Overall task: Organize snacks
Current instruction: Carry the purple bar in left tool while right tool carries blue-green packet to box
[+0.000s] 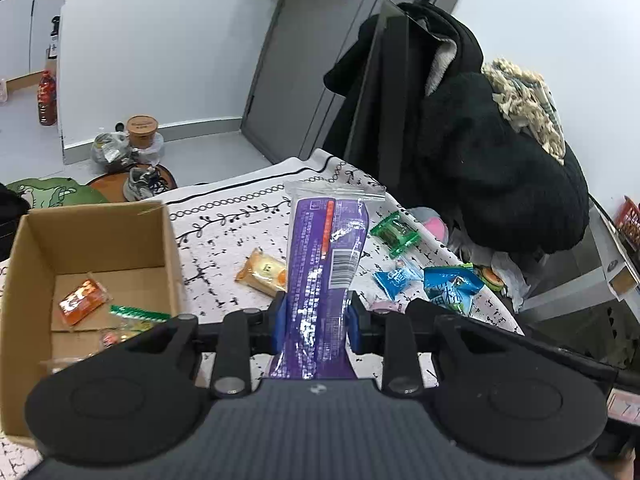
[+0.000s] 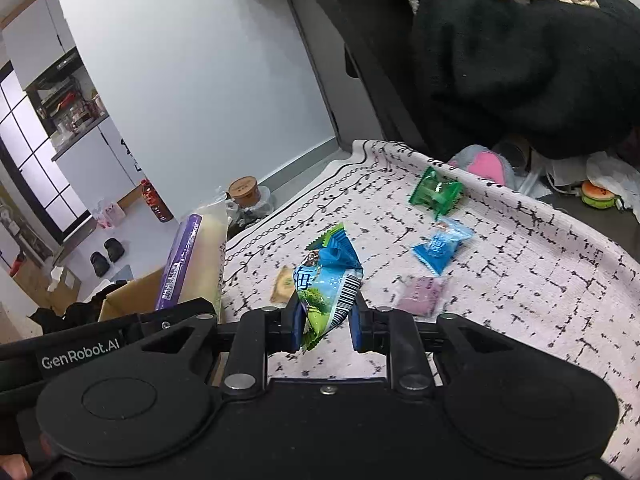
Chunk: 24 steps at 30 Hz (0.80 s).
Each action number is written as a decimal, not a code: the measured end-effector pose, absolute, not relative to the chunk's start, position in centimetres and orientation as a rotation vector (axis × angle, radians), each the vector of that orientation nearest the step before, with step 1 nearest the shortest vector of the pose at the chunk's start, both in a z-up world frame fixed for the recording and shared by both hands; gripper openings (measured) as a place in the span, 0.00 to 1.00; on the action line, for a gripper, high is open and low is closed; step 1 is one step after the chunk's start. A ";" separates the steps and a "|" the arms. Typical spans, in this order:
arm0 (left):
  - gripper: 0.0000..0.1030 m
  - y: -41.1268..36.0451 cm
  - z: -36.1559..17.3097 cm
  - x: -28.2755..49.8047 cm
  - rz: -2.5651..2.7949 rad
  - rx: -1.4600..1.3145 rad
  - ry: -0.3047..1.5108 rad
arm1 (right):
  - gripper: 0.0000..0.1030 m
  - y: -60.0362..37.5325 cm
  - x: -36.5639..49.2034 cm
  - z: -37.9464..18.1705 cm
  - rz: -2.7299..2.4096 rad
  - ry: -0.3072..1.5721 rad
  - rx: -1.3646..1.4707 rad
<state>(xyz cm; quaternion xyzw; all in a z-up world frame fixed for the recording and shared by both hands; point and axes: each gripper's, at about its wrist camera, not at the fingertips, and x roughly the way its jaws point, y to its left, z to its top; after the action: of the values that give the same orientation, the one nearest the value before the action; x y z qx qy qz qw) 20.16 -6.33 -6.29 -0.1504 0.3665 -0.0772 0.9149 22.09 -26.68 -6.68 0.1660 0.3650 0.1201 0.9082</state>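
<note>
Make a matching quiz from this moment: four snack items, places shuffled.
Things:
1. long purple plastic snack bag
2. crumpled blue-and-green foil packet
3. orange square wrapper
4. small green clear-wrapped candy

Places:
A. lying on the patterned cloth, far side
B. inside the brown cardboard box
C. clamped in the left tongs
D. clamped in the right tongs

Pairs: 1-C, 2-D, 3-B, 4-A

a lived-in home: coats [image 1: 480, 140] piled by the door [image 1: 304, 60], shoes [image 1: 140, 182] on the floor, kitchen shelves [image 2: 68, 108] behind.
</note>
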 end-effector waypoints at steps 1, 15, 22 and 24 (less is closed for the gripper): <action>0.28 -6.1 -6.3 19.9 -0.156 -0.310 0.751 | 0.21 -26.4 22.0 -6.6 0.249 0.752 0.341; 0.28 0.0 -6.6 17.8 -0.048 -0.355 0.733 | 0.21 -21.3 22.2 -6.5 0.305 0.752 0.333; 0.28 3.9 -7.0 17.3 0.026 -0.348 0.737 | 0.21 -18.7 23.0 -6.5 0.348 0.763 0.343; 0.28 5.0 -7.1 17.2 0.047 -0.352 0.738 | 0.21 -17.9 23.2 -6.3 0.363 0.763 0.340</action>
<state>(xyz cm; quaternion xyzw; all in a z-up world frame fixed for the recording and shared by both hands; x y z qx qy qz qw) 17.22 4.98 -7.12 -0.1711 0.3589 0.0229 0.9173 23.17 -17.88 -6.33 0.1641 0.3683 0.1752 0.8982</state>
